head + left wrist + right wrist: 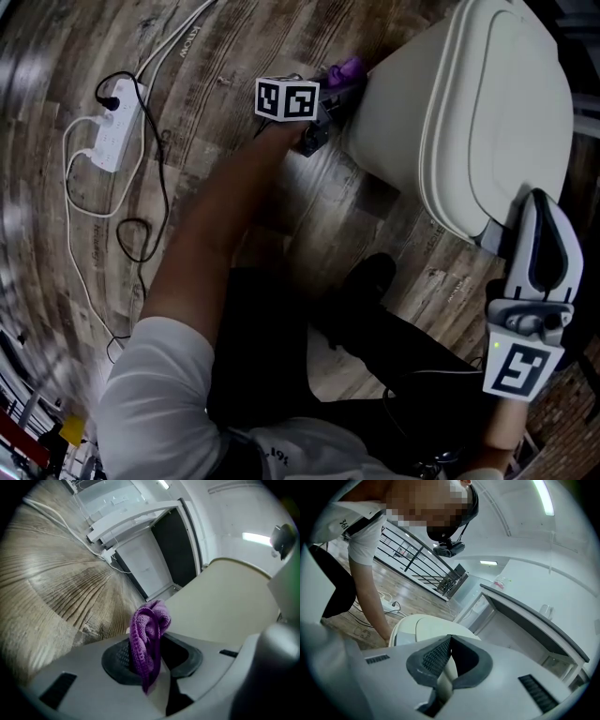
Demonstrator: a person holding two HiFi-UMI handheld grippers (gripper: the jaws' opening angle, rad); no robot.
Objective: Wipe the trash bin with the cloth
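Note:
The cream trash bin [487, 112] stands at the upper right of the head view, lid down. My left gripper [328, 89] reaches to the bin's left side wall and is shut on a bunched purple cloth [348, 68], which lies against that wall. In the left gripper view the cloth [147, 630] sticks up from between the pads of the gripper [150, 648], with the bin's side [225, 606] just beyond. My right gripper [537, 211] hovers at the bin's near right edge, shut with nothing in it. In its own view the gripper [449, 641] points over the bin's lid [417, 627].
A white power strip [114, 127] with looping cables lies on the wooden floor at the left. The person's dark-trousered legs and a shoe [370, 277] are just in front of the bin. A white cabinet [140, 559] and a counter [534, 620] stand behind.

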